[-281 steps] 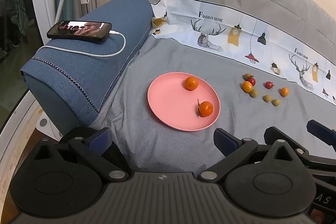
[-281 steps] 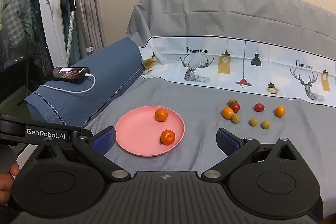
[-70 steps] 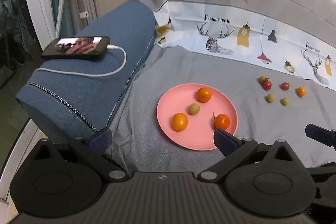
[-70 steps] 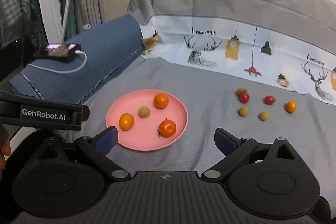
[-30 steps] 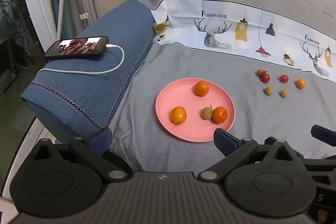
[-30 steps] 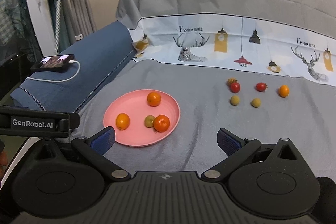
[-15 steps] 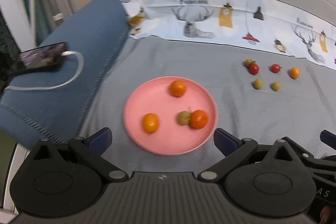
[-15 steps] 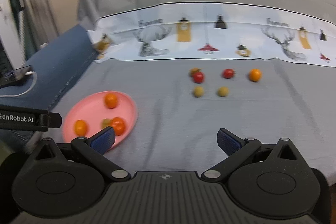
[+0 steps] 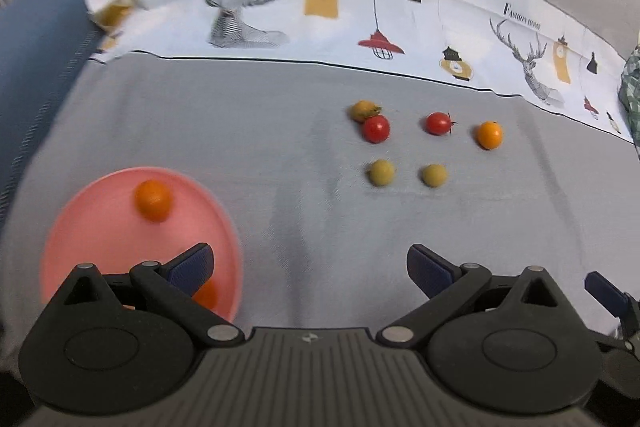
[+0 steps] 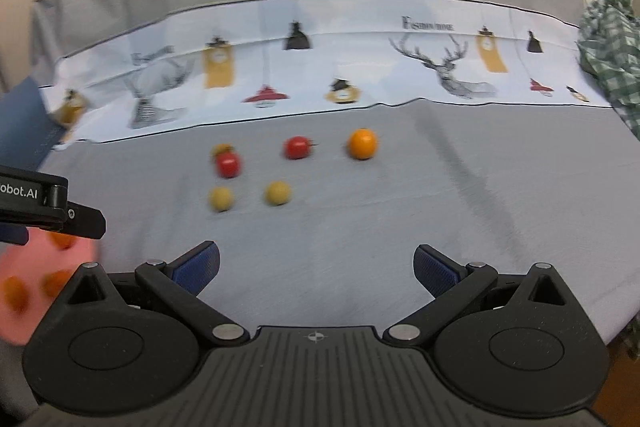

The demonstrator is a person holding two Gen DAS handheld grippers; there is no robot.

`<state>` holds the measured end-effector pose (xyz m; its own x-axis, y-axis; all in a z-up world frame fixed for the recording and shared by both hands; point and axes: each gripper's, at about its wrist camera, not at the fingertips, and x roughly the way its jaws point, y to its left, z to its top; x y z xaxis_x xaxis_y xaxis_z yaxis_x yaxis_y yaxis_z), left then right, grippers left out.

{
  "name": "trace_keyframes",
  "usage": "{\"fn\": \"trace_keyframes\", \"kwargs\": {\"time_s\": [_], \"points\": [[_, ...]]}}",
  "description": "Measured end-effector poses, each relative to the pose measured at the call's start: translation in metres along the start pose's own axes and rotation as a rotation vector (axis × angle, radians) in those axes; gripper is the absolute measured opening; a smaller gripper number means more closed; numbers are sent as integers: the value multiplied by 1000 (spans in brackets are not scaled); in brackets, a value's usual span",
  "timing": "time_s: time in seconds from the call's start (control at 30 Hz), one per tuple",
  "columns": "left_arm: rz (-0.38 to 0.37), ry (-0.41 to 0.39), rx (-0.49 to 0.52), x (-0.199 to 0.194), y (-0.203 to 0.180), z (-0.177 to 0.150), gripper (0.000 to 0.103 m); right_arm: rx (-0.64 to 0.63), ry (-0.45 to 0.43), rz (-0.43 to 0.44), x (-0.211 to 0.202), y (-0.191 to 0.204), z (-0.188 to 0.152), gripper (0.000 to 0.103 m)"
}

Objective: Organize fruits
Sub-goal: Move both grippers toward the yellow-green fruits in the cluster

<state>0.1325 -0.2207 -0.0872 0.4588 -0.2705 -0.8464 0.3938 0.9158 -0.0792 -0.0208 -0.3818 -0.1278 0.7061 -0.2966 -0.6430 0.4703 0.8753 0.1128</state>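
Observation:
A pink plate (image 9: 100, 219) lies on the grey sheet at the left and holds an orange fruit (image 9: 153, 199); more fruit on it is hidden behind my left fingers. Loose fruit lies ahead on the sheet: two red tomatoes (image 9: 376, 129) (image 9: 438, 123), an orange one (image 9: 489, 135), two yellow-green ones (image 9: 381, 172) (image 9: 434, 175) and a brownish one (image 9: 362, 109). My left gripper (image 9: 310, 265) is open and empty. My right gripper (image 10: 316, 267) is open and empty, facing the same fruit (image 10: 362, 143). The plate (image 10: 24, 267) shows blurred at its left.
A blue bolster (image 9: 32, 59) lies at the far left. A printed white band (image 9: 360, 27) runs along the sheet's back. A green checked cloth (image 10: 608, 47) hangs at the right. The sheet's edge drops off at the near right.
Both grippers have swung right and forward toward the loose fruit. The plate has slid to the left edge of both views. The phone is out of view.

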Motion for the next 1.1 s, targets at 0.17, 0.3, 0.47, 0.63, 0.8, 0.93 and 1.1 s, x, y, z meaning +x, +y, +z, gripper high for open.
{"fn": "trace_keyframes", "kwargs": {"time_s": [0.17,0.3,0.47,0.63,0.8,0.93,1.1], "points": [[20,22,64,60,-22,28,103,-32,31,-19,53,-9,4,102],[0,55,104,104,-32,44,103,-27,66,6,93,-7,7,102],[-66,48,128,131,-40,53,103,-94,59,2,136,8,12,102],[-45,54,149,155,-37,58,103,-144,4,46,167,20,10,102],[-48,39,113,156,-22,54,103,-162,-25,76,174,25,12,102],[-49,29,119,154,-24,54,92,-162,-28,74,174,25,12,102],[-113,-1,126,142,-29,59,29,-188,-70,120,166,27,11,55]]}}
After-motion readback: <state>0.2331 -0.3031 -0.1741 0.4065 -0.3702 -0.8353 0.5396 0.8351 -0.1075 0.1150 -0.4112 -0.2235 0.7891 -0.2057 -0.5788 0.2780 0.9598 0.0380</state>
